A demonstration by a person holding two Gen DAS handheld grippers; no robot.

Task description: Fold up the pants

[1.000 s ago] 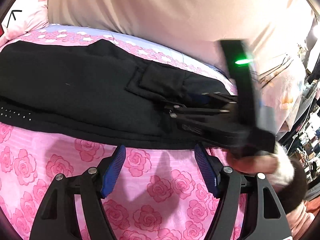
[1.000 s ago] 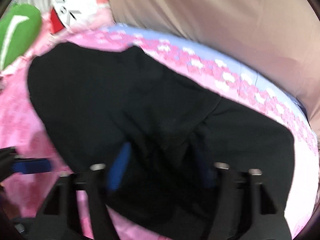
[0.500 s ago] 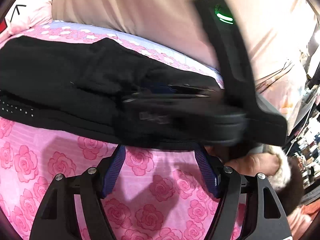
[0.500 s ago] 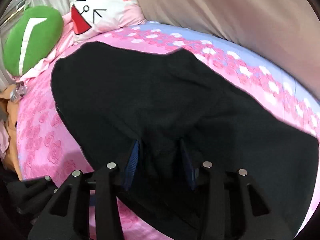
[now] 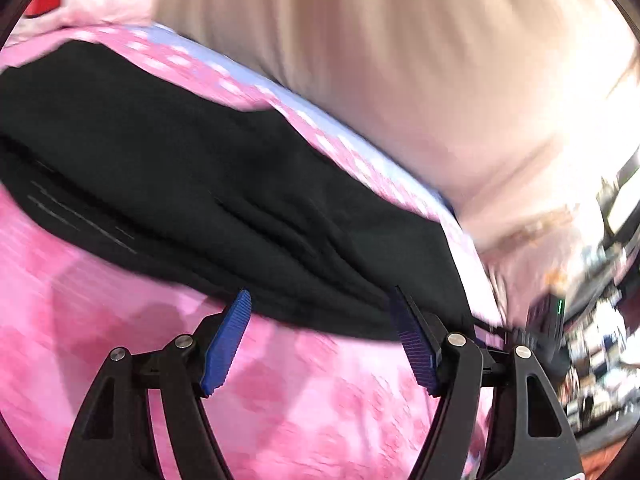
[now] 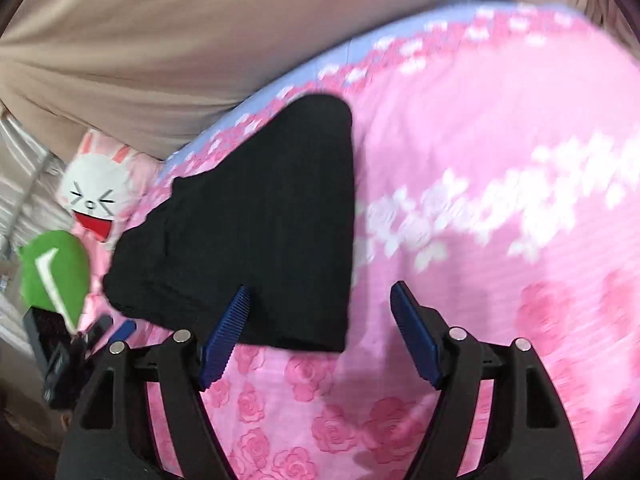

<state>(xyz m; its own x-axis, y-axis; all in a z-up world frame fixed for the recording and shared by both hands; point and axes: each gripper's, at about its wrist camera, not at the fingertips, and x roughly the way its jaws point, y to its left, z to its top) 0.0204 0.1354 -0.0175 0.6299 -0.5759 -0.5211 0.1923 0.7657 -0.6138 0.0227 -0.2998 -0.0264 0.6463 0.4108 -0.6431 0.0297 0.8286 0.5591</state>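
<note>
Left view, pants (image 5: 224, 184): black, folded into a long band lying across the pink bedspread (image 5: 280, 408), beyond the pads.
Left claw (image 5: 320, 336): jaws apart, empty.
Change: right claw no longer over the pants.
Right view, pants (image 6: 272, 232): compact black wedge, far left.
Right claw (image 6: 320, 332): jaws just opened, now wide, cloth released.

Motion blur smears the pants (image 5: 208, 184); their left end is seemingly cropped.
</note>
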